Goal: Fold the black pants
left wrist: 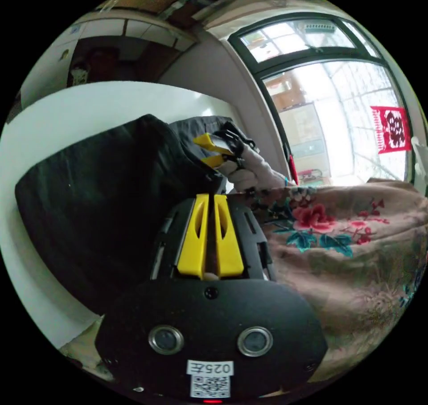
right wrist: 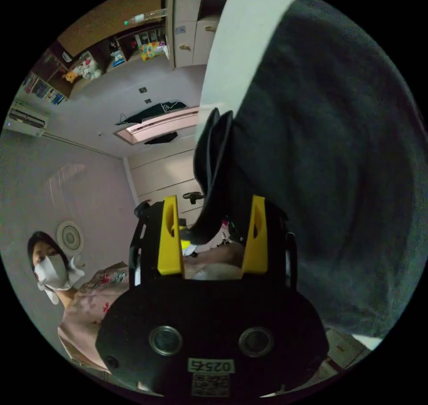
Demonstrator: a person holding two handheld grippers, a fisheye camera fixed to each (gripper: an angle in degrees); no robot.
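The black pants (left wrist: 93, 200) lie spread on a white surface (left wrist: 80, 106). My left gripper (left wrist: 210, 196) has its yellow jaws pressed together on the pants' near edge. Just beyond it, a gloved hand (left wrist: 254, 169) holds my right gripper (left wrist: 206, 150), jaws apart at the same edge. In the right gripper view the right gripper (right wrist: 214, 200) stands open, and a raised fold of the black pants (right wrist: 214, 164) sits between its jaws without being pinched. The rest of the pants (right wrist: 330, 155) spreads to the right over the white surface (right wrist: 240, 44).
A floral quilt (left wrist: 339, 249) lies beside the pants, under a large window (left wrist: 339, 106) with a red hanging (left wrist: 392, 128). In the right gripper view a masked person (right wrist: 51, 267) sits near the quilt (right wrist: 89, 293), with cupboards (right wrist: 191, 26) and shelves behind.
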